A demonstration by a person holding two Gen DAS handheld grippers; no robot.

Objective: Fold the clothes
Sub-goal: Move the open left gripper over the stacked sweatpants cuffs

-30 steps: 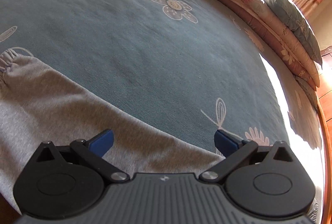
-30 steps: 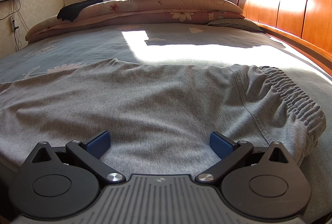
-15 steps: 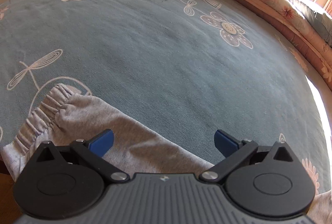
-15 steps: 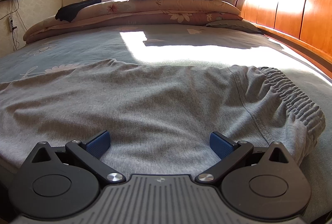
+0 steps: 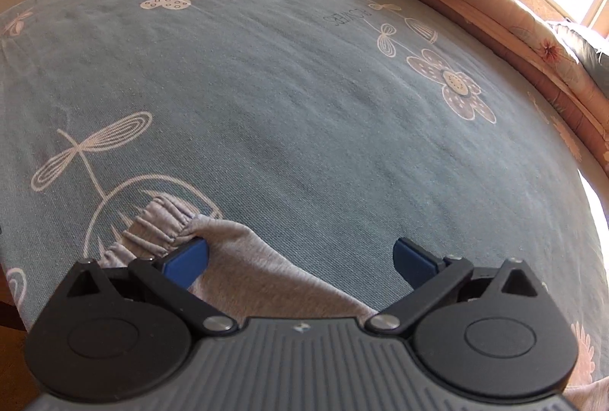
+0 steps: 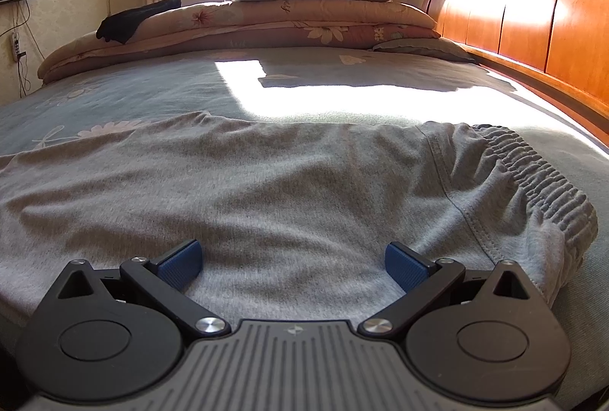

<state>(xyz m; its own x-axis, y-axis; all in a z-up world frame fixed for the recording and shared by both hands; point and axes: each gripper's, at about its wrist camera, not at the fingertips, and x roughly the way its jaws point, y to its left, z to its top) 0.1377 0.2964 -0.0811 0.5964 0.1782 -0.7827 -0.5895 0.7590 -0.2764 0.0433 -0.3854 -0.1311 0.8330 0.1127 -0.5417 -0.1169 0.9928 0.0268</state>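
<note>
The left tool (image 5: 300, 260) is hovering with its jaws spread wide and empty, low over the cuff (image 5: 152, 232) of the grey trousers (image 6: 266, 190), which is lying just ahead and left of it. The right tool (image 6: 293, 264) is likewise gaping, holding nothing, above the seat, the waistband (image 6: 540, 182) off to its right. The trousers are lying flat on the bed (image 5: 304, 87), long axis running left to right between the tools. Beyond, quilts (image 6: 266, 22) are sitting stacked.
</note>
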